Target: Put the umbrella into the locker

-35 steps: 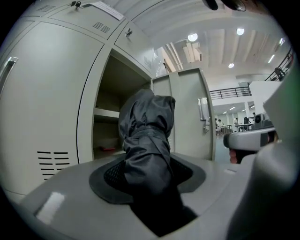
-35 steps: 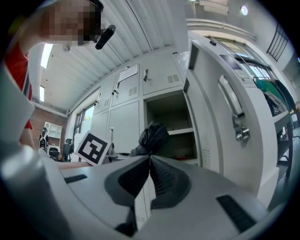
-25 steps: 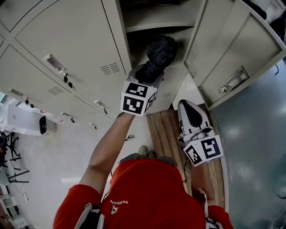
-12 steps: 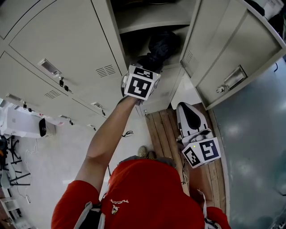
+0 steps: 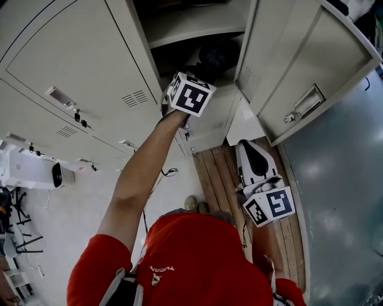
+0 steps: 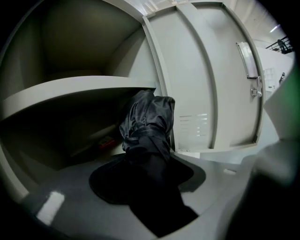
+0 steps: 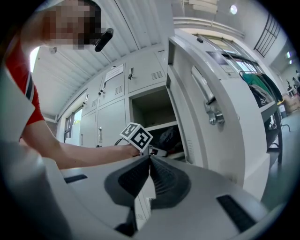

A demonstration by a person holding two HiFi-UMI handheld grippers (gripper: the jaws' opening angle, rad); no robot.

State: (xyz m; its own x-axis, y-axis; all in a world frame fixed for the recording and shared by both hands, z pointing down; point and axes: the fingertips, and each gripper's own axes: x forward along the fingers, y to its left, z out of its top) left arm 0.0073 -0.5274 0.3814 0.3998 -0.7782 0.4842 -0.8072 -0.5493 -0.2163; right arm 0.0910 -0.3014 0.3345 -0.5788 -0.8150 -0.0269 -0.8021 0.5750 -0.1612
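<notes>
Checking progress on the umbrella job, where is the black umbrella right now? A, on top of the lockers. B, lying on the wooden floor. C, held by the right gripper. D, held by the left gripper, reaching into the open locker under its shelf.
D: the left gripper view shows the left gripper closed on the umbrella, whose far end pokes into the locker below the shelf.

Room bright, light even from overhead. Pale locker doors (image 5: 72,54) a touch washed out. The open compartment (image 5: 173,57) sinks into deep shadow, and the black umbrella (image 6: 147,126) hardly separates from it. Soft sheen on the grey floor (image 5: 341,179). A ceiling lamp (image 7: 233,9) glares. Both gripper views bow hard at the edges, with black corners and a blurred near foreground.
</notes>
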